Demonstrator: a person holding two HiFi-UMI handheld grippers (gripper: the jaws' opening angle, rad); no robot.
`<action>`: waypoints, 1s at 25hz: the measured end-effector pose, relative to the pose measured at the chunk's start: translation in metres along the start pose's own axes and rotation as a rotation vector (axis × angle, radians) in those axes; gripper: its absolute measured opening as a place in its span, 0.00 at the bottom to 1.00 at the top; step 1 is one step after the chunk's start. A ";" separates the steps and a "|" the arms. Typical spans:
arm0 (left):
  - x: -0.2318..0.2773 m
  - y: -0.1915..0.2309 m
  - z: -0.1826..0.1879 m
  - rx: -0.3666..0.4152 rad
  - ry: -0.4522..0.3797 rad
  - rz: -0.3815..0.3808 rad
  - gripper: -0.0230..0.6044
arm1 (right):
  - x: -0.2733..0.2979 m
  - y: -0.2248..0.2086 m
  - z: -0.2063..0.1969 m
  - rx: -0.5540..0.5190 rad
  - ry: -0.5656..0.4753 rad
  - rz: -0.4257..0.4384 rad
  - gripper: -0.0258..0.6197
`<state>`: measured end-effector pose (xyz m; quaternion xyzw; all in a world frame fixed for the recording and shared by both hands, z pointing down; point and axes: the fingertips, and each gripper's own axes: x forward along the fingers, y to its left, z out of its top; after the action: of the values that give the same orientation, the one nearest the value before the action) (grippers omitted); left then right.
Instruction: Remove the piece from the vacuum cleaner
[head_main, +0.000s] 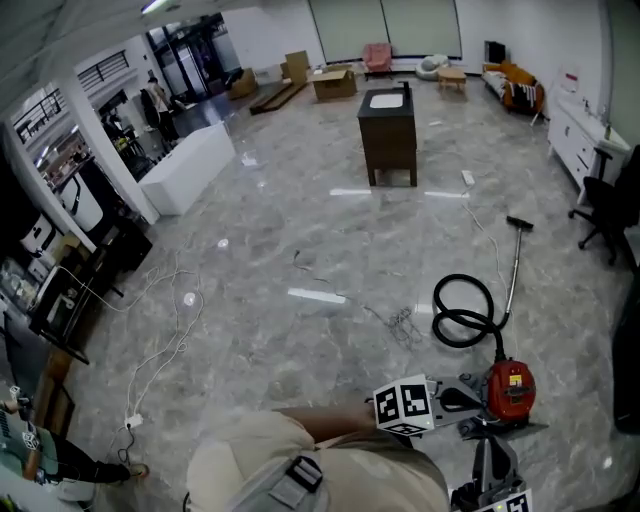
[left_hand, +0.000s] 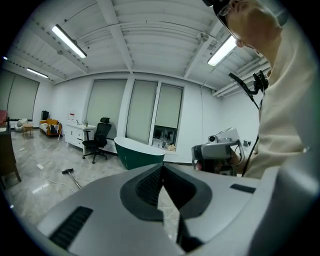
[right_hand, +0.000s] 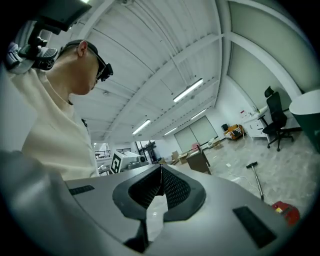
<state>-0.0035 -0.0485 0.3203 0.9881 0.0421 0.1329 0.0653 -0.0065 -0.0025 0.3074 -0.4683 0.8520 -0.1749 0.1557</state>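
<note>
A red canister vacuum cleaner (head_main: 511, 388) sits on the marble floor at the lower right. Its black hose (head_main: 463, 312) loops behind it, and a metal wand (head_main: 514, 268) runs to the floor head (head_main: 519, 223). My left gripper (head_main: 470, 397), with its marker cube, hangs just left of the canister, shut and empty. My right gripper (head_main: 491, 440) rises from the bottom edge just below the canister, also shut on nothing. In the left gripper view the pads meet at the left gripper's tip (left_hand: 162, 167). In the right gripper view the right gripper's tip (right_hand: 161, 168) is closed too, and the vacuum cleaner (right_hand: 286, 210) shows at the lower right.
A dark cabinet (head_main: 388, 130) stands mid-room, a white counter (head_main: 190, 165) at the left and an office chair (head_main: 600, 212) at the right. Cables (head_main: 170, 315) and a white strip (head_main: 316, 295) lie on the floor. A green tub (left_hand: 137, 152) stands behind.
</note>
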 end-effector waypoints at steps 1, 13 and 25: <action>-0.001 0.006 -0.001 0.013 0.006 -0.001 0.03 | 0.004 -0.002 0.001 -0.004 -0.002 0.005 0.04; 0.031 0.087 0.018 -0.028 0.021 -0.119 0.03 | 0.035 -0.070 0.041 0.104 -0.006 -0.239 0.04; 0.092 0.133 0.016 0.030 0.078 -0.433 0.03 | 0.020 -0.152 0.007 0.427 -0.123 -0.619 0.04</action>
<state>0.0980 -0.1727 0.3473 0.9510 0.2578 0.1532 0.0758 0.0990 -0.0960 0.3667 -0.6703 0.6036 -0.3588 0.2402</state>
